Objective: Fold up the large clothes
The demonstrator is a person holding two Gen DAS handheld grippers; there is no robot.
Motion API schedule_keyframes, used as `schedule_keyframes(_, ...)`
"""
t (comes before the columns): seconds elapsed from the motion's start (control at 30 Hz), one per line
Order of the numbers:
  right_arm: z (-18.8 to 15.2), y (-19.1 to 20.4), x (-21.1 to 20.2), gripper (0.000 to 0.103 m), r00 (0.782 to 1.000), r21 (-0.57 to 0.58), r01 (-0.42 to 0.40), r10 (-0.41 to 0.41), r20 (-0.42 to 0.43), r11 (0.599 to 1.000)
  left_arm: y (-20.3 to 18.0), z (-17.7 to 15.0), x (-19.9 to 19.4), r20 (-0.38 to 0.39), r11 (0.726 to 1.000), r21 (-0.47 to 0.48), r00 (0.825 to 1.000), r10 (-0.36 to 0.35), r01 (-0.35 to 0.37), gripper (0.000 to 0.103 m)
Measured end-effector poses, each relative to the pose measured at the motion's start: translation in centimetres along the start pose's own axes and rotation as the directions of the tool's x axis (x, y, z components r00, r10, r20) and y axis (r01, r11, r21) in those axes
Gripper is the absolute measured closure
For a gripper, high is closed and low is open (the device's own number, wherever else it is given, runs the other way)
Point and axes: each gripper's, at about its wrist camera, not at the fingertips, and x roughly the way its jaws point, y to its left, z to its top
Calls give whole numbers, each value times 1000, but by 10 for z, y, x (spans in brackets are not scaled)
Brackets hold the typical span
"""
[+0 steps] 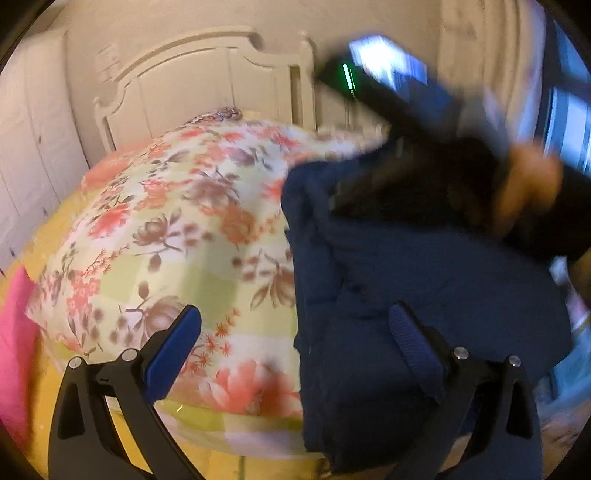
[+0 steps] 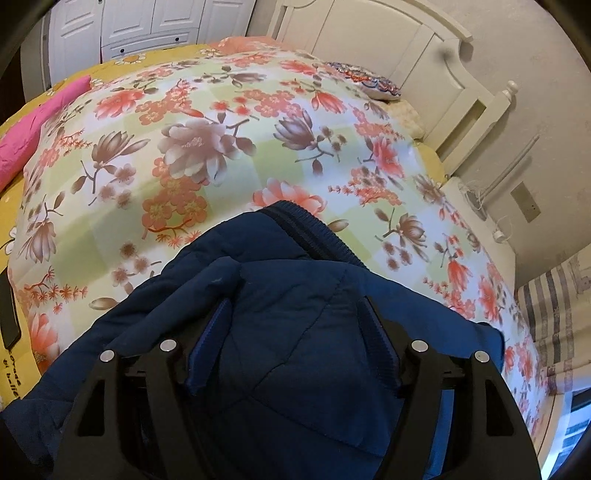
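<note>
A navy quilted jacket [image 1: 424, 266] lies bunched on the floral quilt [image 1: 177, 229] of a bed. My left gripper [image 1: 295, 321] is open above the jacket's left edge, one finger over the quilt, the other over the jacket. The right gripper shows blurred in the left wrist view [image 1: 406, 147], pressed into the jacket's upper part. In the right wrist view the jacket [image 2: 295, 332] is bunched between the spread fingers of my right gripper [image 2: 295, 310]. The jacket's ribbed hem [image 2: 310, 229] points toward the headboard.
The floral quilt [image 2: 221, 147] covers the bed. A pink cloth [image 2: 33, 122] lies at its left edge and a patterned pillow [image 2: 373, 81] by the white headboard [image 2: 388, 40]. White wardrobe doors [image 2: 147, 22] stand behind. A striped curtain [image 2: 546, 325] hangs at right.
</note>
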Motion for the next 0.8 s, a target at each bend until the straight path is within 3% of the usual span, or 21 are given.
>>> schedule_keyframes(0.1,-15,-11,-41,35,995,70,-64,58,76,995,10,-6,11,-27,995,-65,997,-76,74,2)
schedule_keyframes(0.2,-56,-34,-90,8,977,198,-137,99,191,970,20,-3,9,-41,985,-98,989,-144,139,2)
schedule_keyframes(0.27,-95,-54,-112,7,965,309,-183,110,240,933,30,0,11,-50,966,-161,976,-214,204,2)
schedule_keyframes(0.3,-113,-64,-117,7,961,362,-204,116,251,910,35,2,14,-57,950,-200,965,-254,238,2)
schedule_keyframes(0.33,-134,-75,-122,7,956,422,-233,127,265,876,43,4,19,-67,918,-267,944,-322,294,2)
schedule_keyframes(0.37,-161,-88,-123,7,944,491,-291,163,286,821,51,7,25,-67,879,-331,921,-384,343,2)
schedule_keyframes(0.43,-198,-100,-116,6,921,585,-384,251,299,714,61,14,35,-56,833,-402,898,-436,379,2)
schedule_keyframes(0.47,-216,-104,-107,6,901,628,-433,307,306,646,61,18,42,-62,826,-413,893,-446,384,2)
schedule_keyframes(0.57,-242,-96,-83,6,843,670,-524,433,319,526,53,27,63,-124,821,-410,868,-482,397,2)
schedule_keyframes(0.63,-245,-85,-69,6,810,672,-563,484,331,482,46,28,76,-160,816,-407,847,-506,411,2)
schedule_keyframes(0.67,-244,-79,-60,5,778,668,-599,520,353,442,46,26,79,-163,809,-414,841,-516,417,2)
schedule_keyframes(0.7,-243,-75,-56,4,769,669,-607,531,358,429,47,22,82,-168,797,-428,829,-533,426,2)
schedule_keyframes(0.77,-238,-67,-52,4,776,656,-606,518,361,450,51,15,85,-166,771,-451,806,-568,450,2)
schedule_keyframes(0.8,-238,-65,-53,4,778,652,-605,514,362,457,49,14,87,-162,771,-441,804,-572,460,2)
